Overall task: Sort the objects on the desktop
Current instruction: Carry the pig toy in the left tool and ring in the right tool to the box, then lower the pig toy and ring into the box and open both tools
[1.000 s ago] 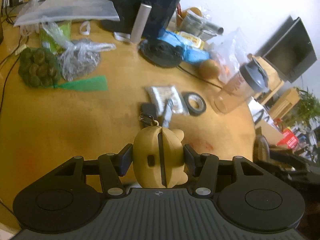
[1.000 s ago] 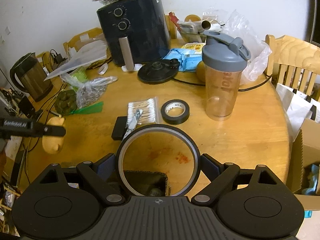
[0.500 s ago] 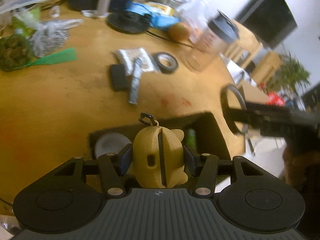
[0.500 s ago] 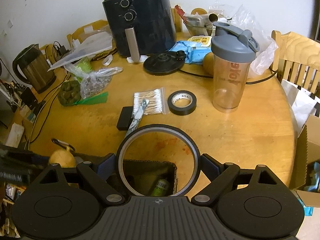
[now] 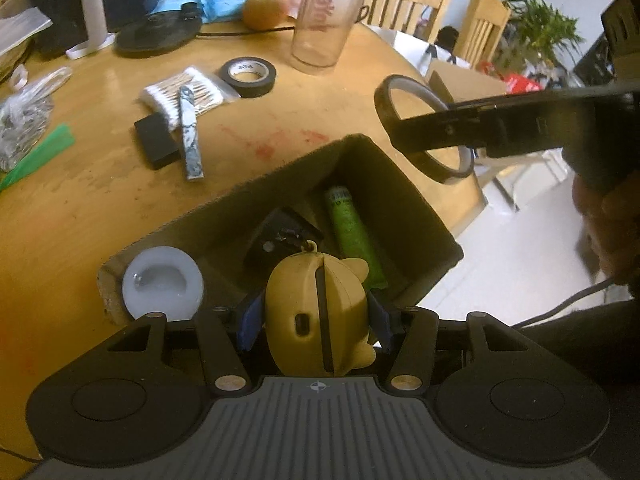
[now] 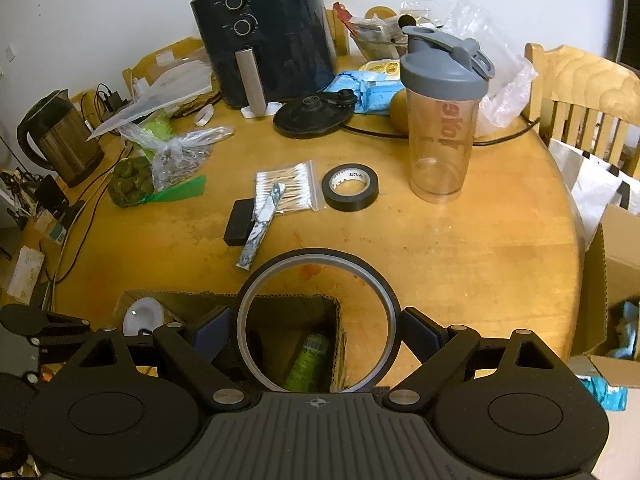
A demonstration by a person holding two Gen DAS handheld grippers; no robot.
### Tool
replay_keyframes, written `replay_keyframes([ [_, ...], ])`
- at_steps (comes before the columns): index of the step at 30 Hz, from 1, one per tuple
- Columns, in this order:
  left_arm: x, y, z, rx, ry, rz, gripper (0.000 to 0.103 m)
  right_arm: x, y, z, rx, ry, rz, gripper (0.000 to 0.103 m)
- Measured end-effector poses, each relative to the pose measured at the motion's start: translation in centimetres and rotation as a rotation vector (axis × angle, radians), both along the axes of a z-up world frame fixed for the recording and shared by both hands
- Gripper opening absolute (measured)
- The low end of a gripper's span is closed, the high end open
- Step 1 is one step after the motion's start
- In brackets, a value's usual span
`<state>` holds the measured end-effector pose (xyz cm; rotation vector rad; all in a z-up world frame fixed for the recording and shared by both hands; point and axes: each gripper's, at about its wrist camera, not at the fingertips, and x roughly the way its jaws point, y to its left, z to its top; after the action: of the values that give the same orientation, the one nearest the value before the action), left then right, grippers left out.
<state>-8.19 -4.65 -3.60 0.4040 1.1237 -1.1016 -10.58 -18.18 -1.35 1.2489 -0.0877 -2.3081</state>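
My left gripper (image 5: 316,316) is shut on a yellow bear-shaped case (image 5: 320,312) and holds it over an open cardboard box (image 5: 400,176) at the table's near edge. The box holds a green tube (image 5: 352,232), a black item (image 5: 280,236) and a white round dish (image 5: 162,284). My right gripper (image 6: 318,334) is shut on a large black ring (image 6: 260,284), held above the same box (image 6: 296,300); the ring also shows in the left wrist view (image 5: 390,108). On the table lie a black tape roll (image 6: 350,186), a bag of cotton swabs (image 6: 294,188), a marbled stick (image 6: 262,226) and a black block (image 6: 239,227).
A shaker bottle (image 6: 442,120), an air fryer (image 6: 264,36), a black round base (image 6: 314,114), a kettle (image 6: 56,136) and plastic bags (image 6: 180,156) crowd the far half of the round wooden table (image 6: 480,248). A chair (image 6: 584,96) and a cardboard box (image 6: 616,276) stand right.
My left gripper swung right and back with the yellow case, from over the table to over the box. My right gripper drew back slightly, so the box shows more through the ring.
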Motion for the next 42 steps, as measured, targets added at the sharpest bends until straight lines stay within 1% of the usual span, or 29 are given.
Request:
replay_keyframes([
  [3, 0.1, 0.2, 0.1, -0.004, -0.002, 0.019, 0.054, 0.1, 0.0, -0.1, -0.003, -0.006, -0.005, 0.091],
  [5, 0.3, 0.5, 0.4, -0.026, 0.010, 0.035, 0.054, 0.2, -0.1, -0.1, -0.005, -0.007, -0.009, 0.091],
  [7, 0.7, 0.6, 0.6, -0.032, 0.020, 0.057, 0.055, 0.2, -0.1, -0.1, -0.007, -0.009, -0.009, 0.091],
  [8, 0.8, 0.7, 0.7, -0.034, 0.019, 0.069, 0.057, 0.1, -0.2, -0.2, -0.008, -0.010, -0.008, 0.091],
  [9, 0.9, 0.8, 0.9, -0.037, 0.019, 0.079, 0.066, 0.2, -0.3, -0.2, -0.008, -0.010, -0.007, 0.091],
  [11, 1.1, 1.1, 1.1, -0.048, 0.011, 0.102, 0.069, 0.2, -0.5, -0.2, -0.009, -0.011, -0.005, 0.091],
  [24, 2.6, 3.3, 2.1, -0.070, -0.005, 0.239, 0.069, 0.0, -2.7, -0.2, -0.012, -0.017, 0.056, 0.091],
  [26, 2.9, 3.7, 2.1, -0.069, -0.008, 0.259, 0.069, 0.0, -3.2, -0.3, -0.016, -0.021, 0.051, 0.091],
  [32, 3.3, 4.9, 2.1, -0.070, -0.009, 0.316, 0.069, -0.2, -4.6, -0.4, -0.013, -0.037, 0.086, 0.091],
  [35, 3.5, 5.5, 2.1, -0.070, -0.008, 0.338, 0.069, -0.3, -5.1, -0.7, 0.001, -0.058, 0.103, 0.091],
  [37, 3.5, 5.8, 2.2, -0.071, -0.007, 0.350, 0.069, -0.4, -5.7, -1.2, 0.030, -0.076, 0.114, 0.092],
  [39, 3.5, 6.1, 2.1, -0.072, -0.008, 0.360, 0.069, -0.5, -6.3, -1.5, 0.084, -0.080, 0.106, 0.103],
  [42, 3.6, 6.5, 2.1, -0.072, -0.007, 0.380, 0.069, -0.7, -6.7, -1.6, 0.087, -0.078, 0.115, 0.103],
])
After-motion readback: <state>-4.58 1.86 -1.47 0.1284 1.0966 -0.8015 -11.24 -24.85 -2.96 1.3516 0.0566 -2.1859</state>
